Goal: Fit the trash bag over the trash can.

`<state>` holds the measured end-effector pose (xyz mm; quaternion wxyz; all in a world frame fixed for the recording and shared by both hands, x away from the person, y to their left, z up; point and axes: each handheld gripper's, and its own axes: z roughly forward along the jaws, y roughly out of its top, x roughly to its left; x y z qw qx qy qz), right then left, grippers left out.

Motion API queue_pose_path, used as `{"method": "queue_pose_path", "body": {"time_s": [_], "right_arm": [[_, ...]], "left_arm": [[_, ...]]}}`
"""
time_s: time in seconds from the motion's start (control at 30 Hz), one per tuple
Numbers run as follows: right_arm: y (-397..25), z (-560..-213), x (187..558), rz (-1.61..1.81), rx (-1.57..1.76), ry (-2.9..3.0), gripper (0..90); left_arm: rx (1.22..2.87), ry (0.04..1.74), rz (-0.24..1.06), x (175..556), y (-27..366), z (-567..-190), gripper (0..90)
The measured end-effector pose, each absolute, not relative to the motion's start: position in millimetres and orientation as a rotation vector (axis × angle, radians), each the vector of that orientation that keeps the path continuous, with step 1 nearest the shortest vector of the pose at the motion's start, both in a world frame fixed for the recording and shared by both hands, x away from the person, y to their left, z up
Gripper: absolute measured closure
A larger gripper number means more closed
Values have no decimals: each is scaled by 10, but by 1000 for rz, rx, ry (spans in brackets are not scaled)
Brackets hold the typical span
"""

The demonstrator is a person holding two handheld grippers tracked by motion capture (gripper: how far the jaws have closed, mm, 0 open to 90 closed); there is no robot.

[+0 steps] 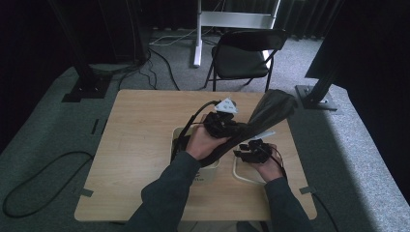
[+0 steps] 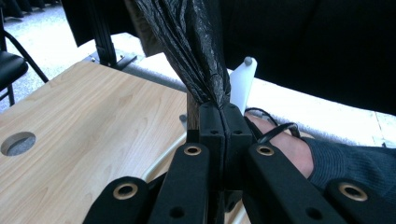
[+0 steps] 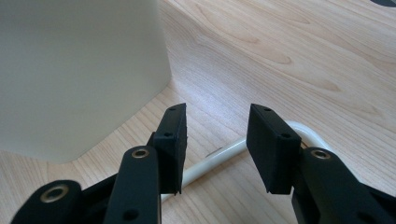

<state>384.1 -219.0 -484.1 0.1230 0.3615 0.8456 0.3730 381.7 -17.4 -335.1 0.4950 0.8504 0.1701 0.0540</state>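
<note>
The left gripper (image 1: 227,126) is clamped tight on a gathered neck of the black bag (image 1: 268,112), which fans up and away from it toward two o'clock over the table (image 1: 140,145); in the left gripper view the jaws meet flush with the crinkled film of the bag (image 2: 196,51) bunched between them. The right gripper (image 3: 217,140) stands wide apart with nothing in it, low over the white ring (image 3: 219,156) that lies flat on the wood, at about four o'clock from the bin (image 1: 180,137). In the high view it sits at (image 1: 250,149), just beside the bag's lower run. The bin is a pale, smooth-walled tub under the left hand (image 1: 205,142); its wall (image 3: 79,70) rises at ten o'clock from the open jaws. The bag looks very light, thin and limp: it will hold no shape, slide easily between pads, and likely tear if dragged over a hard edge. It is best taken where folds are bunched, as now, or at the rim with several layers pinched together. The ring seems stiff and light, probably plastic, and slick; a grip across its thin bar should do, though it may pivot.
</note>
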Motion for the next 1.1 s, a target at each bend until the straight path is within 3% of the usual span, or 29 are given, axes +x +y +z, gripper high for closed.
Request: {"method": "queue_pose_path", "body": {"time_s": [1.1], "right_arm": [[-2259,-4837,3836,1096,1076,2447,570]], "left_arm": [[2113,551,173,3857,557,-3660,897]]}}
